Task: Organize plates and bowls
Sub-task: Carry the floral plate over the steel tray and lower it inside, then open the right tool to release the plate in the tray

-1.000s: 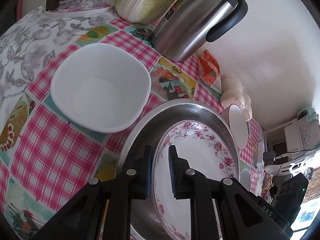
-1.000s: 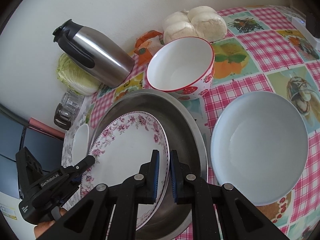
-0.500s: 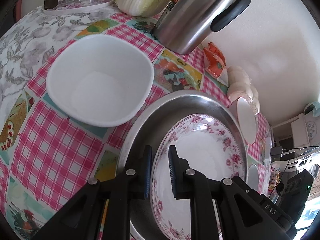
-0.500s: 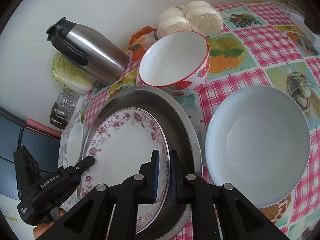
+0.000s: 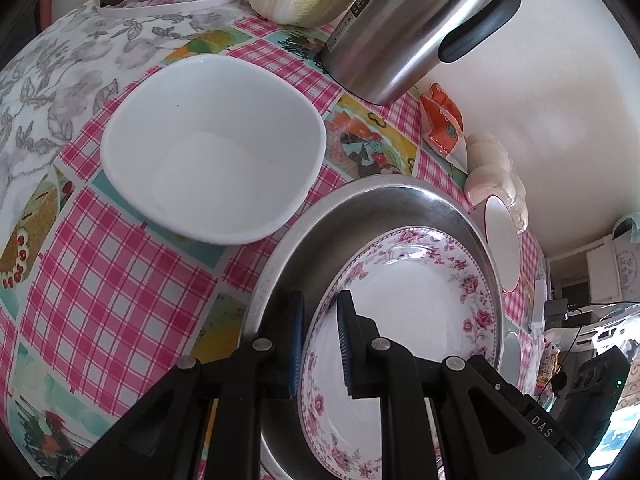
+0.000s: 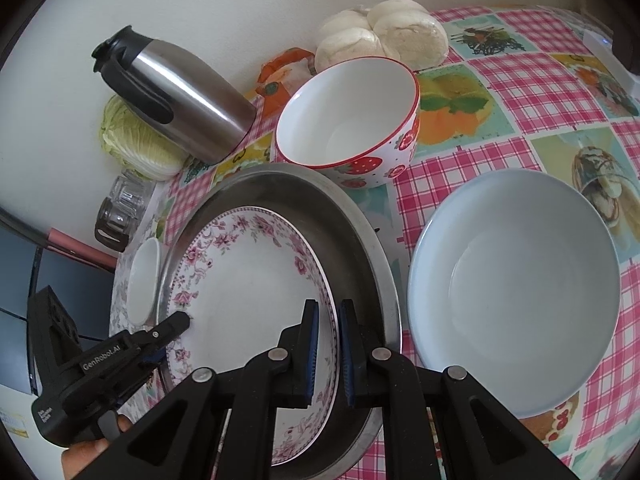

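Floral plate point(image 6: 244, 280) inside steel basin point(image 6: 352, 224) (tilted)

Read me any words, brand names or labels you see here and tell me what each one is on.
"GenRobot.AI": on the left tongs, side of the body.
"DAS": on the black device at the lower right of the left wrist view.
Label on the steel thermos jug: too small to read.
Orange packet: print blurred, unreadable.

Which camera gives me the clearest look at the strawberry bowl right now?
The right wrist view. There the strawberry bowl shows whole: its red rim, white inside and strawberry pattern, standing behind the metal basin. The left wrist view catches only a thin, distorted sliver of its rim at the basin's far edge.
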{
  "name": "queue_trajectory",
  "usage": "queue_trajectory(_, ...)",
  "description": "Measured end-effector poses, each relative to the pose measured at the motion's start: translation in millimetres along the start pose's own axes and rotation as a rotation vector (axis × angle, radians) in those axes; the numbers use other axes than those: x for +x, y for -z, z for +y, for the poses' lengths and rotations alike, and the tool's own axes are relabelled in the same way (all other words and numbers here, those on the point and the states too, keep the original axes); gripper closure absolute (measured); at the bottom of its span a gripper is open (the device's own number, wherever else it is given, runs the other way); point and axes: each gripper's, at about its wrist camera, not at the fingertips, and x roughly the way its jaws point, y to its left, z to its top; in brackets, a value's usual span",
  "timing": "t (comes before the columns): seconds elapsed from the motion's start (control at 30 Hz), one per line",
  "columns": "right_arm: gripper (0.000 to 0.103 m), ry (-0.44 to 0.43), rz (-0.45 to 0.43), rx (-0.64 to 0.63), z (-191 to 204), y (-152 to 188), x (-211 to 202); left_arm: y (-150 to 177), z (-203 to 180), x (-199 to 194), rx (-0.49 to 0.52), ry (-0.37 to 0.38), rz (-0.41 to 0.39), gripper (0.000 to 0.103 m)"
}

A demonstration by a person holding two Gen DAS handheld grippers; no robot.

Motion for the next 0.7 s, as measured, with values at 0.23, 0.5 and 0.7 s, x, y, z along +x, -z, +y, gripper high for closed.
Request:
queue_trajectory(0.23, 0.091, 0.005, 0.012, -0.019, 5.3, 0.6, 5.3, 0.5, 1.6, -5.8, -0.003, -0.014, -0.019, 0.088)
queue_trajectory(0.5, 0.093, 0.015, 0.020, -0.024, 6.4, 0.0, 9.8, 1.1, 0.5, -6.2, -0.004, -0.021, -0.023, 0.087)
queue_trajectory(0.7, 0.092, 0.035, 0.025, -0.034, 10.0, -0.4, 12.1, 0.5, 0.0, -6.3, 0.004, -0.028, -0.021, 0.086)
